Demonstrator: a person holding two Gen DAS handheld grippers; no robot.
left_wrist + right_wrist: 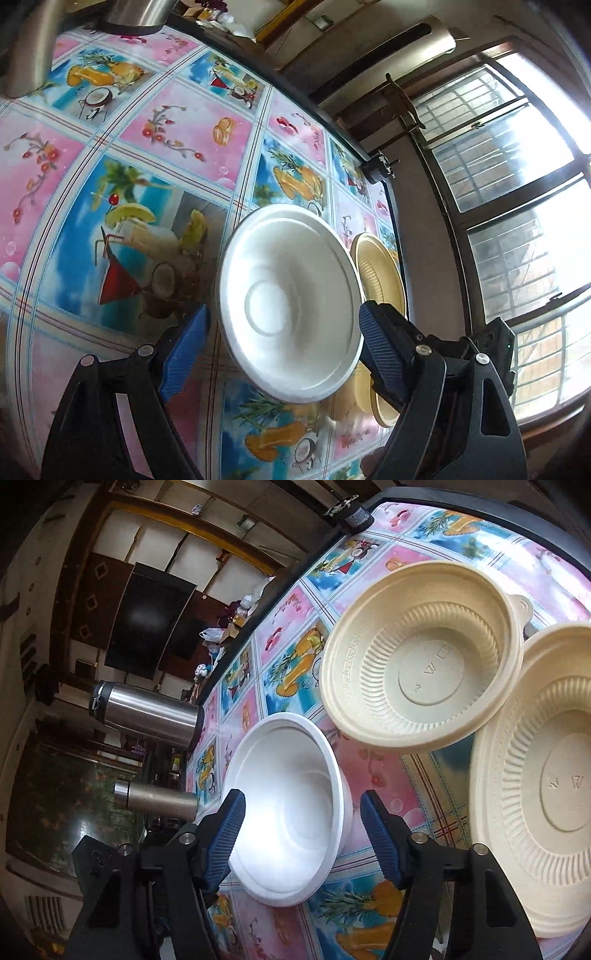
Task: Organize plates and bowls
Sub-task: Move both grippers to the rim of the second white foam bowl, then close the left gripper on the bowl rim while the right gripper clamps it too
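Note:
A white bowl (291, 302) sits on the patterned tablecloth (166, 155). My left gripper (284, 349) is open. Its right finger lies over the bowl's rim and its left finger stands apart from the bowl. In the right wrist view the same white bowl (291, 812) lies between the fingers of my open right gripper (303, 842), unclamped. Two beige ribbed bowls (424, 653) (546, 786) rest beside it; in the left wrist view a beige bowl (380, 273) shows behind the white one.
A steel flask (147, 712) and a smaller metal tumbler (155, 801) stand near the table's far side. The table edge (391, 206) runs close behind the beige bowls, with a window (517, 184) beyond. The black body of the other gripper (495, 339) is close on the right.

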